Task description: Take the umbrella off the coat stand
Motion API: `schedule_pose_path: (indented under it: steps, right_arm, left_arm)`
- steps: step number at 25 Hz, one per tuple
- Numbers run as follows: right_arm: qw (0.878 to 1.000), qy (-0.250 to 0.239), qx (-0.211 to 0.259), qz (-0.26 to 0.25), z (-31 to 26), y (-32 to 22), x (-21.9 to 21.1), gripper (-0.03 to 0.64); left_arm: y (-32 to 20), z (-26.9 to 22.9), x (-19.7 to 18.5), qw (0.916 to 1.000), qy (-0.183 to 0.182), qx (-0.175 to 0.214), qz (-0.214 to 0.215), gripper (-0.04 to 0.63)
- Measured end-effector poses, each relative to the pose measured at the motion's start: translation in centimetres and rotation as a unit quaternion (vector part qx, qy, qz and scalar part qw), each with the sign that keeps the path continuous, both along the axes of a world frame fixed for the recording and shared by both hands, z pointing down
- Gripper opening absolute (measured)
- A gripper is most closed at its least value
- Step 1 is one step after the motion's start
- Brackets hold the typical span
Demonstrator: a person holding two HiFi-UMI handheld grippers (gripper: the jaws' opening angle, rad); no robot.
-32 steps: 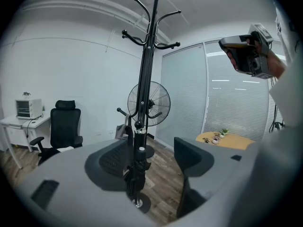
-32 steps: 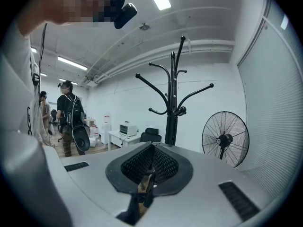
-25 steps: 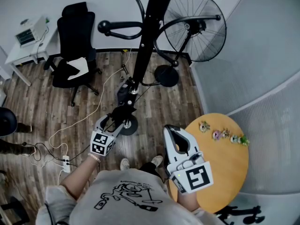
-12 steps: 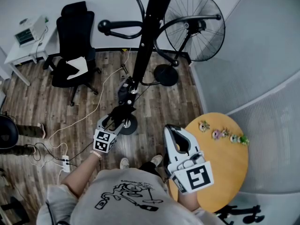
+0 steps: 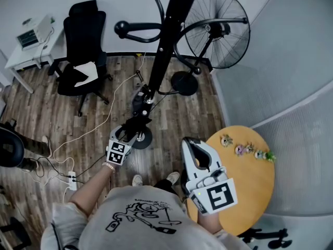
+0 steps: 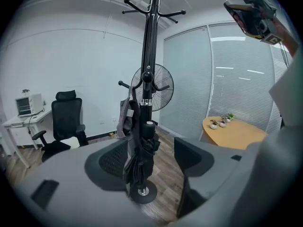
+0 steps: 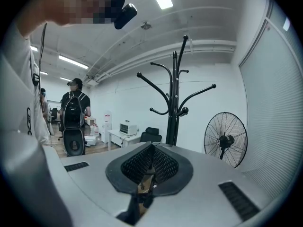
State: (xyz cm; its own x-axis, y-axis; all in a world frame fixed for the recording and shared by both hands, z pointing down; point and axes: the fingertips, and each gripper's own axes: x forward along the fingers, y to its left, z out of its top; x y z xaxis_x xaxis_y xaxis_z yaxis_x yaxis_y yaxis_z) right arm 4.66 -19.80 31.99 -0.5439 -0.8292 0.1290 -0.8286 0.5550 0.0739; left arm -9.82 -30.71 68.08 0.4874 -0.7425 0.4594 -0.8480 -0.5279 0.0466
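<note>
— Wood floor [image 5: 171, 124], black coat stand [image 6: 147, 56]. Where's the umbrella [image 6: 138, 150]?
— Hanging folded against it, just ahead of the left gripper [image 6: 150, 159], framed by its wide-open jaws. Centre it, clamp firmly, then lift clear. The right gripper [image 7: 150, 171] is closed and empty.

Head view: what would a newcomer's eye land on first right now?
The tall black coat stand dominates the middle, with the folded black umbrella hanging low along its pole. The left hand-held gripper sits right at it, jaws open, and a big floor fan stands behind to the right.
</note>
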Motion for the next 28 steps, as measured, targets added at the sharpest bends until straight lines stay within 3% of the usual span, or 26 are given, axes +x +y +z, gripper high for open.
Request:
schedule_pose_path:
  steps: [28]
  right_arm:
    - [1.000,0.007,-0.008,0.014,0.4,-0.1,1.5,0.017]
  left_arm:
    - [-3.8,4.4,2.8,0.9991,-0.018,-0.034,0.020,0.331]
